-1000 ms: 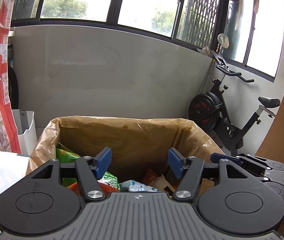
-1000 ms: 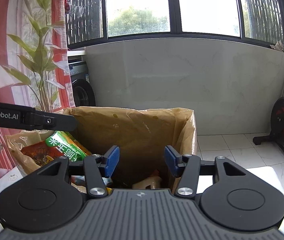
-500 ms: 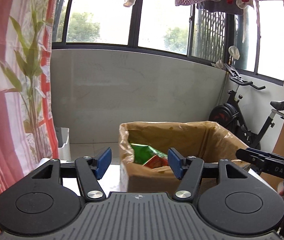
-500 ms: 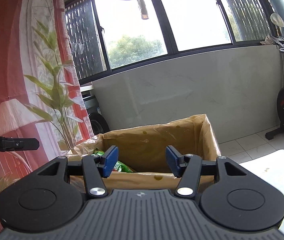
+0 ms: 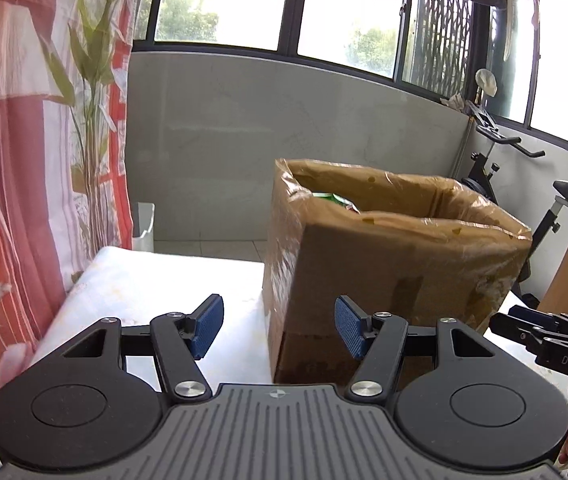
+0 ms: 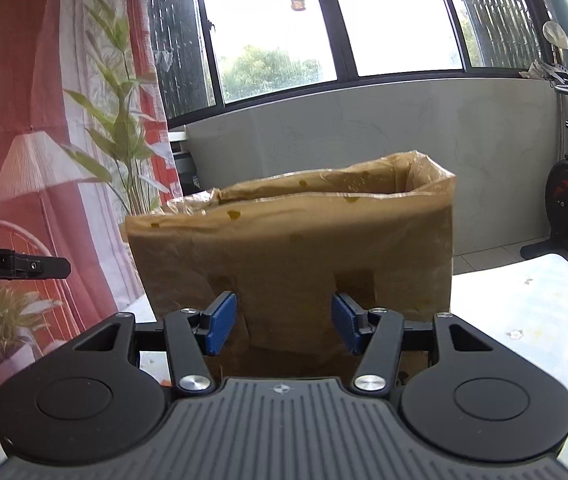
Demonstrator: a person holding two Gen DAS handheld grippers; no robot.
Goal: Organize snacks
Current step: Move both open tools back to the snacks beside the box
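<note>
A cardboard box (image 5: 384, 276) lined with a clear plastic bag stands on a white table (image 5: 155, 284). A bit of a green snack packet (image 5: 334, 199) shows over its rim in the left wrist view. My left gripper (image 5: 277, 330) is open and empty, low in front of the box's left corner. My right gripper (image 6: 284, 326) is open and empty too, close before the box's (image 6: 296, 256) front wall. The box's inside is hidden from the right wrist view. The other gripper's tip shows at each view's edge.
A red and white curtain (image 5: 23, 160) with a plant print hangs on the left. An exercise bike (image 5: 532, 196) stands at the right by a grey low wall under windows. A white bin (image 5: 142, 226) sits on the floor behind the table.
Both grippers have pulled back from over the box and sunk, so the box's outer walls now fill the views and its contents have dropped from sight. Jaws stayed open.
</note>
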